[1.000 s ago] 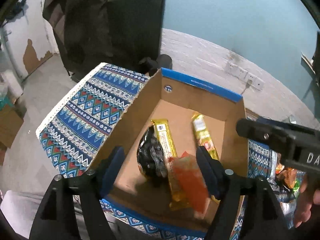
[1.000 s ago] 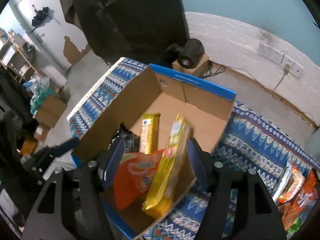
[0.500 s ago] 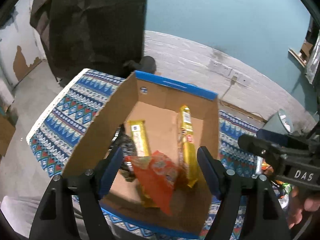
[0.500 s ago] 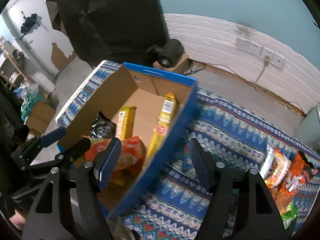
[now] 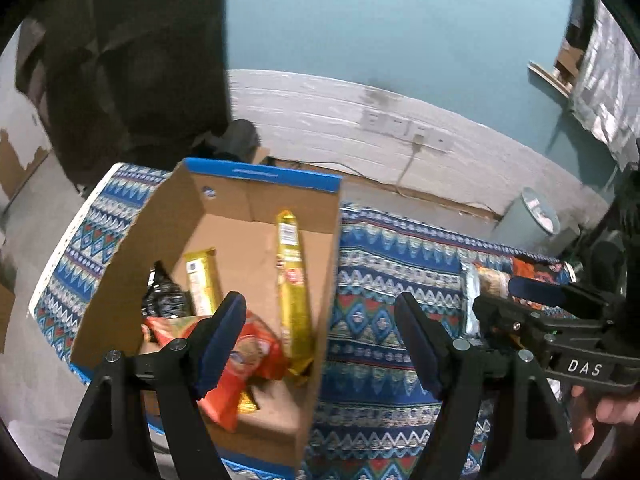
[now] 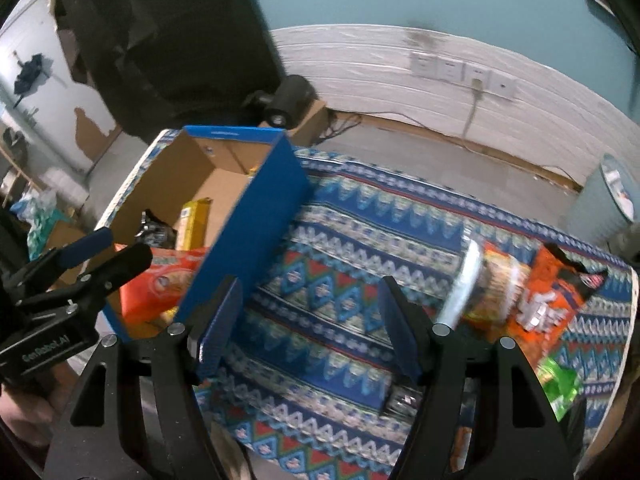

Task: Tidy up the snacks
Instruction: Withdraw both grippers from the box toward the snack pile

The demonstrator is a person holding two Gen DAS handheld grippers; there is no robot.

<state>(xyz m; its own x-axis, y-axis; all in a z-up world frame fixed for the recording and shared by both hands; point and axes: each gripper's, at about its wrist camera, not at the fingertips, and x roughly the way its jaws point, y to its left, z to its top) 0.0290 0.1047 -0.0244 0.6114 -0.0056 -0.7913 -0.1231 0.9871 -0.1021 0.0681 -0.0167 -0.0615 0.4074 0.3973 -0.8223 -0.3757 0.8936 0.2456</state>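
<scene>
The cardboard box (image 5: 256,188) with a blue rim stands on the patterned cloth and holds a long yellow pack (image 5: 294,292), a shorter yellow bar (image 5: 200,280), a black pack (image 5: 166,300) and an orange bag (image 5: 256,356). My left gripper (image 5: 320,344) hangs open and empty over the box's right wall. Over bare cloth just right of the box (image 6: 256,216), my right gripper (image 6: 310,320) is open with nothing in it. Loose snacks lie to its right: a noodle pack (image 6: 492,284), an orange bag (image 6: 552,292) and a green pack (image 6: 560,384).
The patterned cloth (image 6: 340,240) covers the table, whose far edge faces a white-boarded wall with sockets. A grey bin (image 5: 528,220) stands on the floor beyond the right end. A dark speaker-like object (image 6: 288,100) sits behind the box.
Both grippers have swung to the right, away from the box's inside. The right one now stands over the cloth. The orange bag has settled in the box's near end.
</scene>
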